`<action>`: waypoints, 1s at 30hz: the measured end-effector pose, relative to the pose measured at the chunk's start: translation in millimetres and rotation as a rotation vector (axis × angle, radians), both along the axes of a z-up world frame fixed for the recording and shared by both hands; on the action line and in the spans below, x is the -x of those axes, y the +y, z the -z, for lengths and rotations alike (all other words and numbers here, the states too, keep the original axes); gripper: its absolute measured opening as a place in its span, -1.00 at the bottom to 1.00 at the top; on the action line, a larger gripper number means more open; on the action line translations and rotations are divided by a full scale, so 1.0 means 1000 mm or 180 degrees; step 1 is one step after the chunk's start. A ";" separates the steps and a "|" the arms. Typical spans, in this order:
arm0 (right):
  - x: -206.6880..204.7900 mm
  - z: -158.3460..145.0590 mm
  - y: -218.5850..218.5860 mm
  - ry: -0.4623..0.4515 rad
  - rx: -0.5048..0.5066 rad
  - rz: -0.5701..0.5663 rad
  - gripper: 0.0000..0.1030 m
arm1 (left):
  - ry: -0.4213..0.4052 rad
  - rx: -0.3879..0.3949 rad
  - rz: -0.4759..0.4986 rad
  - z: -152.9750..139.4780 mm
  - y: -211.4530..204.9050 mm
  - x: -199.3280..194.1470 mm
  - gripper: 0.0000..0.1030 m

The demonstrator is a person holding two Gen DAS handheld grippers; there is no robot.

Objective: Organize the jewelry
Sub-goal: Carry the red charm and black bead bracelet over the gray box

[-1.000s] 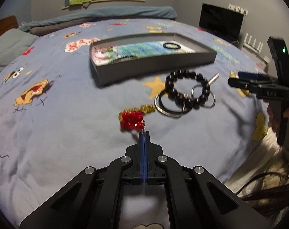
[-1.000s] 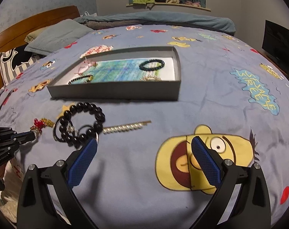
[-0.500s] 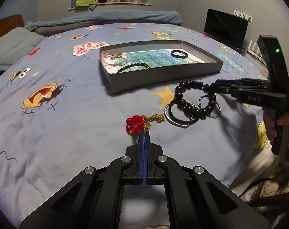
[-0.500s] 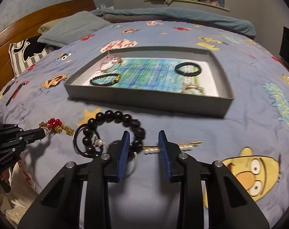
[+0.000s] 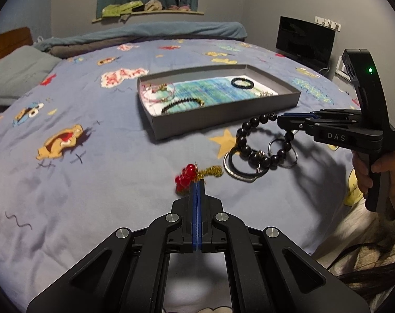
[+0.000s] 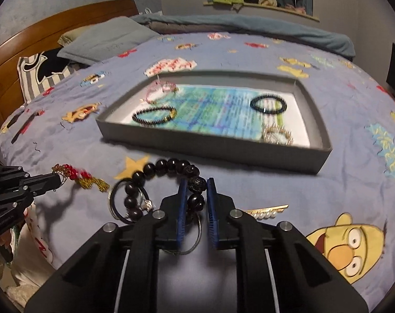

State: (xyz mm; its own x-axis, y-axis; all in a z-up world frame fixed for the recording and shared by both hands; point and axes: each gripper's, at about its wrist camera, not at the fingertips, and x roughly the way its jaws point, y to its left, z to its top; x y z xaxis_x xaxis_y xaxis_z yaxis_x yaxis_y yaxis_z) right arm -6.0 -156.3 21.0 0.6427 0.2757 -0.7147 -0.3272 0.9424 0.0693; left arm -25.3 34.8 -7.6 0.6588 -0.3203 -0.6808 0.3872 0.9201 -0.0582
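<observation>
A grey tray (image 5: 223,116) (image 6: 218,148) lies on the bed and holds several bracelets. My right gripper (image 6: 196,182) (image 5: 279,120) is shut on a black bead bracelet (image 6: 168,168) (image 5: 260,154), with beads clamped between its blue pads. The bracelet lies over metal rings (image 5: 239,169). My left gripper (image 5: 196,182) (image 6: 58,180) is shut on a red bead and gold ornament (image 5: 191,176) (image 6: 80,176), which looks slightly lifted off the sheet.
A pearl hair clip (image 6: 265,211) lies right of my right gripper. Pillows (image 6: 98,41) and a wooden headboard (image 6: 41,34) stand at the far left. A dark monitor (image 5: 304,43) stands beyond the bed's right edge.
My right gripper has closed from wide open onto the black bead bracelet. My left gripper has stayed shut at the red ornament and moved forward onto it.
</observation>
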 end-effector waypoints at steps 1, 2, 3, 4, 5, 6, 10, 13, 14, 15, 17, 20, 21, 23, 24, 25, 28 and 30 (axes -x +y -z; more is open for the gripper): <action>0.001 -0.004 0.000 -0.0039 0.0009 -0.0011 -0.71 | -0.0018 0.0001 0.0007 -0.003 -0.001 0.001 -0.98; 0.002 -0.009 0.001 -0.0082 0.0013 -0.0026 -0.71 | -0.0043 0.0004 0.0010 -0.008 -0.001 0.001 -0.98; 0.003 -0.016 0.001 -0.0130 0.0009 -0.0044 -0.71 | -0.0062 0.0004 0.0006 -0.012 -0.001 0.000 -0.98; 0.004 -0.021 0.001 -0.0171 0.0010 -0.0053 -0.71 | -0.0081 0.0014 -0.0004 -0.017 -0.001 0.000 -0.98; 0.004 -0.026 0.001 -0.0205 0.0009 -0.0058 -0.71 | -0.0094 0.0029 -0.0011 -0.021 0.000 -0.001 -0.98; 0.005 -0.032 0.001 -0.0247 0.0001 -0.0063 -0.71 | -0.0109 0.0056 -0.0013 -0.025 0.002 -0.002 -0.98; 0.006 -0.052 -0.003 -0.0403 0.0002 -0.0048 -0.71 | -0.0181 0.0090 -0.0047 -0.040 0.005 -0.005 -0.98; 0.005 -0.061 -0.009 -0.0464 0.0005 -0.0031 -0.71 | -0.0236 0.0079 -0.0054 -0.051 0.007 -0.006 -0.98; 0.004 -0.064 -0.011 -0.0484 0.0011 -0.0016 -0.71 | -0.0271 0.0063 -0.0058 -0.057 0.007 -0.007 -0.98; 0.004 -0.067 -0.013 -0.0498 0.0013 -0.0004 -0.71 | -0.0285 0.0058 -0.0057 -0.060 0.008 -0.008 -0.98; 0.000 -0.073 -0.018 -0.0521 0.0003 0.0024 -0.71 | -0.0300 0.0046 -0.0061 -0.067 0.009 -0.012 -0.98; -0.008 -0.083 -0.024 -0.0575 -0.0022 0.0061 -0.71 | -0.0309 0.0041 -0.0068 -0.078 0.010 -0.023 -0.98; -0.010 -0.085 -0.024 -0.0588 -0.0025 0.0071 -0.71 | -0.0314 0.0043 -0.0063 -0.080 0.010 -0.026 -0.98; -0.017 -0.091 -0.027 -0.0619 -0.0036 0.0090 -0.71 | -0.0331 0.0052 -0.0038 -0.087 0.008 -0.037 -0.98; -0.023 -0.095 -0.028 -0.0627 -0.0040 0.0100 -0.71 | -0.0322 0.0059 -0.0021 -0.090 0.007 -0.044 -0.98; -0.027 -0.097 -0.029 -0.0629 -0.0042 0.0108 -0.71 | -0.0325 0.0058 -0.0013 -0.093 0.005 -0.052 -0.98; -0.045 -0.103 -0.030 -0.0619 -0.0043 0.0123 -0.71 | -0.0314 0.0056 0.0036 -0.098 -0.001 -0.073 -0.98; -0.057 -0.105 -0.029 -0.0605 -0.0043 0.0128 -0.71 | -0.0316 0.0055 0.0048 -0.101 -0.006 -0.086 -0.98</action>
